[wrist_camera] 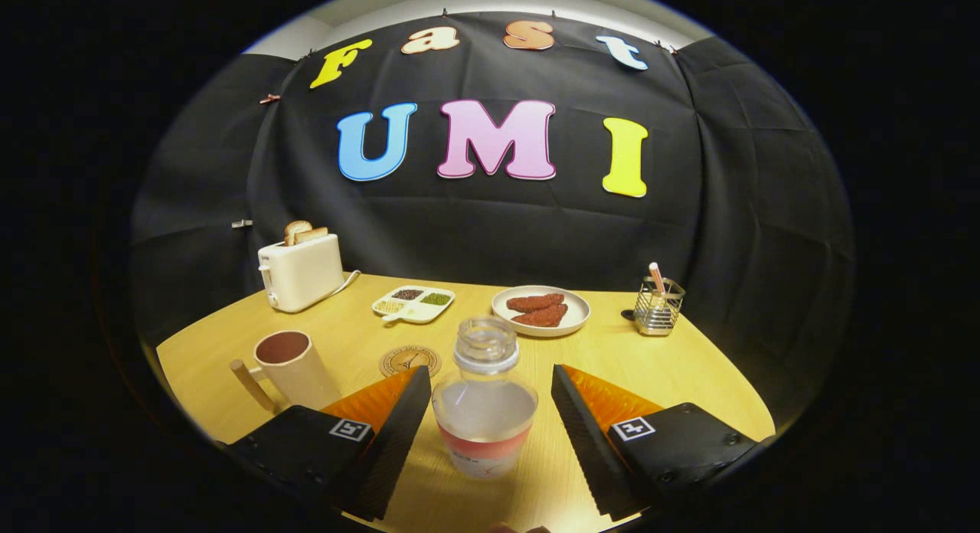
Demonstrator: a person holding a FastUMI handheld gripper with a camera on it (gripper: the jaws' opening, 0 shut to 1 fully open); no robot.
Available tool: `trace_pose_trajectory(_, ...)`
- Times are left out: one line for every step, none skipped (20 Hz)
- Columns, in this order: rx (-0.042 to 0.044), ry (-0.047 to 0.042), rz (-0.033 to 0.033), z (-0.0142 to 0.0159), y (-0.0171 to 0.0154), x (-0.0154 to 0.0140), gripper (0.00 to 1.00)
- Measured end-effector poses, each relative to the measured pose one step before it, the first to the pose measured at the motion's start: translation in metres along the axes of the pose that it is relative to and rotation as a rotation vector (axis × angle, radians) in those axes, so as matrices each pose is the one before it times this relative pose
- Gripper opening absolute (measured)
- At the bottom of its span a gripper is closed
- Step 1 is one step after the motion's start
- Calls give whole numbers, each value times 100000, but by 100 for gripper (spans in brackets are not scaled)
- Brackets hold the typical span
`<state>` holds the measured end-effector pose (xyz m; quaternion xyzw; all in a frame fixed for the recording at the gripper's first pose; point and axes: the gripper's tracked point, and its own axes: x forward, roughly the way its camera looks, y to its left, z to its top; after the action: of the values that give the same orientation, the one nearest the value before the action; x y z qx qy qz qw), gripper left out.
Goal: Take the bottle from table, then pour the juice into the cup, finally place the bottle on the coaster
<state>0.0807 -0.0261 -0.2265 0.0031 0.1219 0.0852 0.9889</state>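
Claw (487,410) open, fingers either side of bottle (485,399), not touching. Bottle upright on bench (689,364), uncapped. Coaster (410,360) just beyond left finger; cup (291,368) further left.

Gripper view: fisheye camera riding on gripper (484,429), low over table (689,372), facing forward along both fingers toward booth's back wall. Fingers spread apart at near edge, bottle (485,399) upright between them, very close to lens, untouched. Mid-distance: cup (295,367), coaster (410,360). Far side of table: toaster (300,271), plate (540,311).
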Motion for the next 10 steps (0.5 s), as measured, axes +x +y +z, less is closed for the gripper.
trace_pose_trajectory(208,-60,95,-263,26,80,98)
trace_pose_trajectory(434,-33,224,-282,65,138,98)
trace_pose_trajectory(375,255,289,-421,122,162,98)
trace_pose_trajectory(102,664,162,-519,115,267,97)
trace_pose_trajectory(-6,971,-208,-490,-22,220,98)
trace_pose_trajectory(273,889,90,-366,54,228,98)
trace_pose_trajectory(475,634,203,-319,-7,-30,97)
trace_pose_trajectory(444,523,547,-185,120,181,98)
trace_pose_trajectory(123,133,408,-137,118,157,98)
trace_pose_trajectory(-239,-25,620,-78,93,86,97)
